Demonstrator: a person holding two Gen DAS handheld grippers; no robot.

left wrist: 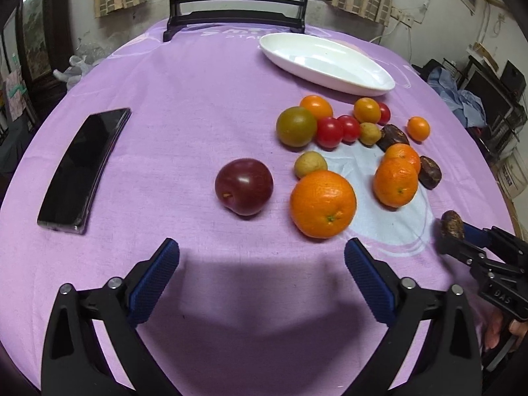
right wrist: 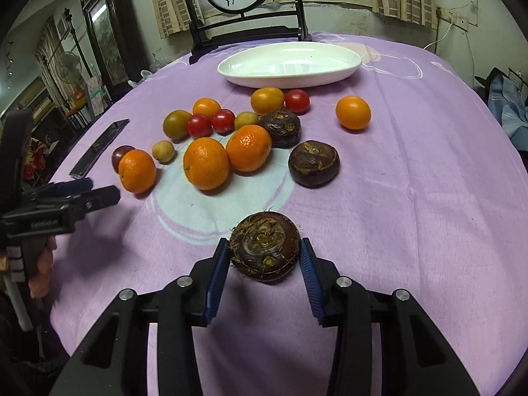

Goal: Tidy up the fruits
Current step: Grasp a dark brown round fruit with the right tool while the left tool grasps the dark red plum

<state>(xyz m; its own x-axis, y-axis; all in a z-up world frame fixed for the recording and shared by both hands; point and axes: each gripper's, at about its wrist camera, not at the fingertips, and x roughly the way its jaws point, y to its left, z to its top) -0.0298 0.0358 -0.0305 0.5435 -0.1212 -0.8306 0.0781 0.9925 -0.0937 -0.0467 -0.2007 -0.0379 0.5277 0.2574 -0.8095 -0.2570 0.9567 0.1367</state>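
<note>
Water chestnut [right wrist: 265, 250]: clamped in right gripper [right wrist: 265, 253], bound for far white dish [right wrist: 346, 66]. Left gripper [left wrist: 260, 259]: jaws wide, empty, facing plum [left wrist: 243, 186].

the black body of the right gripper [left wrist: 445, 231], seen at the right edge of the left wrist view, bears raised letters reading "das". white lettering on the purple tablecloth [left wrist: 198, 99] at the far side is too blurred to read.
</note>
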